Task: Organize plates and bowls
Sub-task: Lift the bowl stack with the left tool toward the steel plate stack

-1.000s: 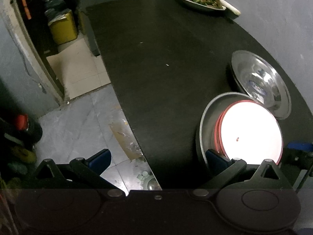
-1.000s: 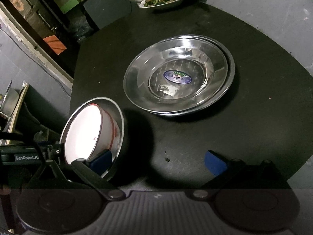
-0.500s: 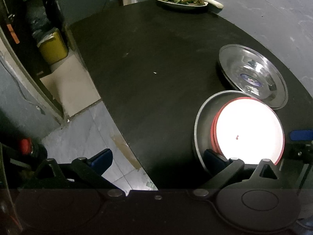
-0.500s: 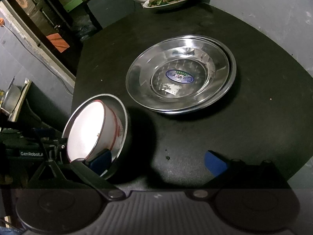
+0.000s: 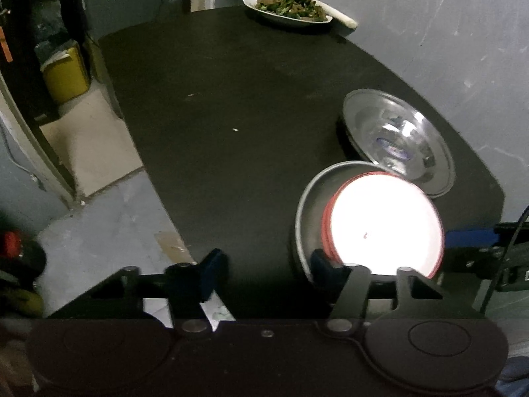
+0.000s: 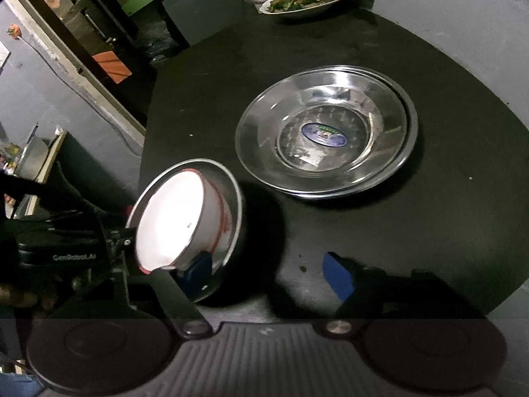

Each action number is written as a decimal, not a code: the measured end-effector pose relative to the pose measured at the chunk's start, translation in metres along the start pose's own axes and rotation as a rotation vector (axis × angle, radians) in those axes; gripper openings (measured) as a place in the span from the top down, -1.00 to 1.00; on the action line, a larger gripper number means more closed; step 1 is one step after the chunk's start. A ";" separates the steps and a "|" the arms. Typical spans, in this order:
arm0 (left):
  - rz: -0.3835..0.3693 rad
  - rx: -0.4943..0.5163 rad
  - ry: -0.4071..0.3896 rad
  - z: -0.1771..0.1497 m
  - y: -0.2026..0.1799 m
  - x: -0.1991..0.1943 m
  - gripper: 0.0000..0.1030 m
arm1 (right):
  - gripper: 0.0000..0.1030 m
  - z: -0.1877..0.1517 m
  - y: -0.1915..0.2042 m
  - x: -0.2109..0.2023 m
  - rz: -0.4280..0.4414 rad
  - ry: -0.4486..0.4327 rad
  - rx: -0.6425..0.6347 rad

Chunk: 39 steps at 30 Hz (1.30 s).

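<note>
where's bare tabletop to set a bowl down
Widest bare patch: the dark table between the food dish, the stacked steel plates and the floor-side edge. Crowded at the near corner, around the white bowl nested in a steel bowl.

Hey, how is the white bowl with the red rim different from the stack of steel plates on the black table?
The white bowl is white enamel with a red rim; the steel plates are bare shiny metal with a blue sticker. The white bowl is deep and narrower; the steel plates are shallow and wider. The white bowl sits tilted inside a steel bowl at the table edge; the steel plates lie flat nearer the middle. Both are round and empty.
</note>
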<state>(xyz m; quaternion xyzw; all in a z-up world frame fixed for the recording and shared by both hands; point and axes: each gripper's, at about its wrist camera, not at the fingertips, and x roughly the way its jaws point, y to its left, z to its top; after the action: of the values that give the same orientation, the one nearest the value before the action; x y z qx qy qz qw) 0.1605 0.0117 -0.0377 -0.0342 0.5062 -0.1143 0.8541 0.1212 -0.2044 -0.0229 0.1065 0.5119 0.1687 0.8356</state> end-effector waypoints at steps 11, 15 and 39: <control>-0.093 -0.025 -0.018 0.001 -0.002 0.001 0.58 | 0.16 0.012 0.023 -0.004 -0.018 0.058 -0.024; -0.091 -0.026 -0.023 0.002 -0.001 0.002 0.63 | 0.07 0.020 0.026 -0.001 -0.056 0.093 -0.014; -0.078 -0.024 -0.035 0.002 -0.004 0.000 0.76 | 0.56 0.020 0.024 0.008 0.032 0.104 -0.007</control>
<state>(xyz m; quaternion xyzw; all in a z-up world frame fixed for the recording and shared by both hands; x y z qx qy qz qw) 0.1619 0.0080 -0.0364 -0.0662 0.4910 -0.1407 0.8571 0.1381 -0.1788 -0.0123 0.1026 0.5521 0.1890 0.8056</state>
